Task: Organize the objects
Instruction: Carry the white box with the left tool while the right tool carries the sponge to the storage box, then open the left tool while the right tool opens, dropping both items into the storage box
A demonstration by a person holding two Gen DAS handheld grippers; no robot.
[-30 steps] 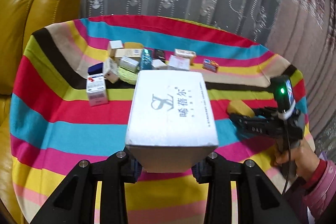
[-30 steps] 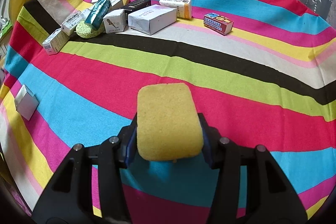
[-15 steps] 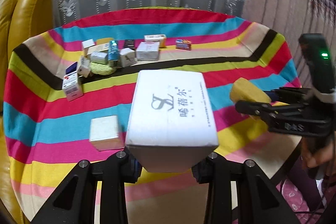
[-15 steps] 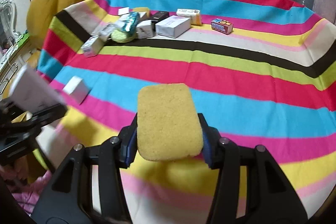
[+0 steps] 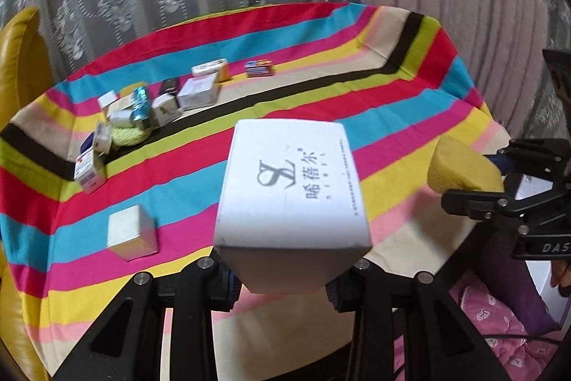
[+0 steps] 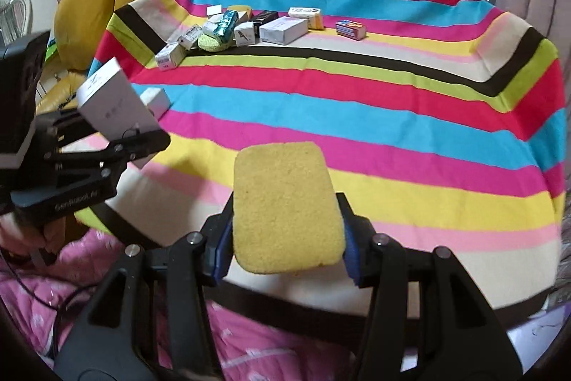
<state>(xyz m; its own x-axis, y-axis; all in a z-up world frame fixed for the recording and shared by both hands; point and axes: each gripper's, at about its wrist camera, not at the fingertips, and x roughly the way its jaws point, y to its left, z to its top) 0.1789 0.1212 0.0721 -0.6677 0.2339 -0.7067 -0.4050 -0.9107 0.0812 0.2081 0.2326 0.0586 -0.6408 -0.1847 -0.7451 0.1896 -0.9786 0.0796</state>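
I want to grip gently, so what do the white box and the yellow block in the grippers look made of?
White box: looks like matte paperboard, with crisp folded edges and printed lettering. Yellow block: apparently foam sponge, with a porous, grainy surface and rounded corners.
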